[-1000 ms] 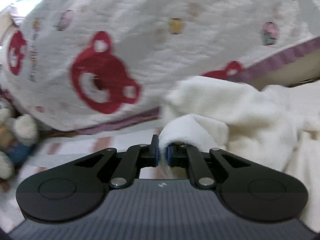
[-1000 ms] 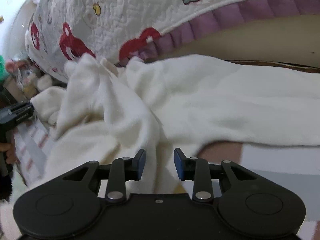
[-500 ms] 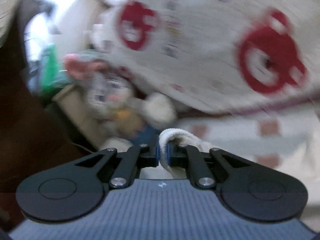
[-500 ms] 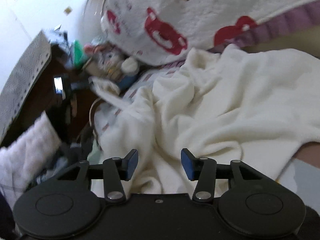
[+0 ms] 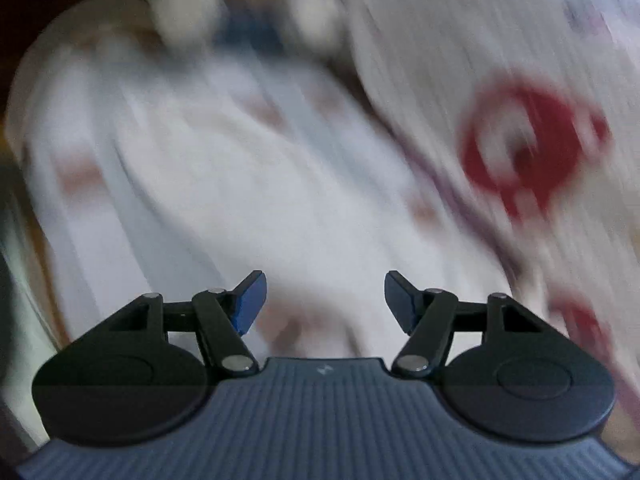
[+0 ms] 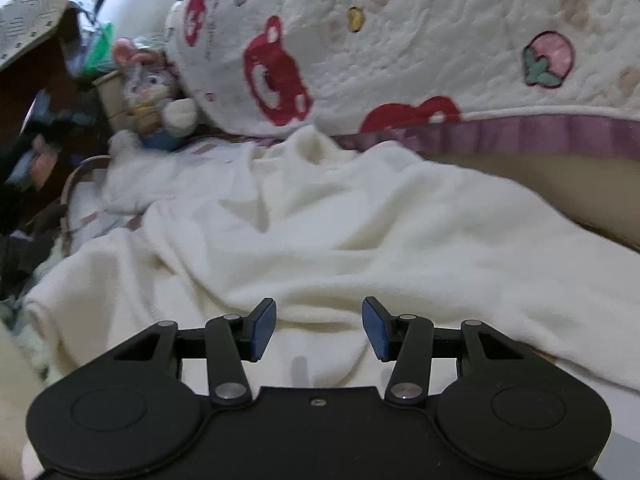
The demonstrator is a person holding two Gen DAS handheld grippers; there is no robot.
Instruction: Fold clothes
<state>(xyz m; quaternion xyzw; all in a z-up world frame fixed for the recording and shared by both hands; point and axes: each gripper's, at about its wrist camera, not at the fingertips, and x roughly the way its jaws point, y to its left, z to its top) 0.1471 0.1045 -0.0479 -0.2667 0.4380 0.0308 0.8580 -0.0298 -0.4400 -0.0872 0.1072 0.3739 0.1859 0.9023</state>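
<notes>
Two wrist fisheye views, both low over a bed.

Left wrist: looks forward past the left gripper (image 5: 325,300), jaws apart, close above a pale checked sheet (image 5: 224,184); heavily motion-blurred; bear-print quilt (image 5: 532,140) to the right, plush toy (image 5: 248,32) far at top. Right wrist: looks forward past the right gripper (image 6: 319,328), jaws apart, near and low over a cream garment (image 6: 360,232); sharper, wider reach. Shared: the quilt (image 6: 400,48), the plush toy (image 6: 152,92) at far left, the sheet (image 6: 96,216).

garment (image 6: 340,232) before quilt (image 6: 420,40); plush toy (image 6: 148,88) left of quilt.
</notes>
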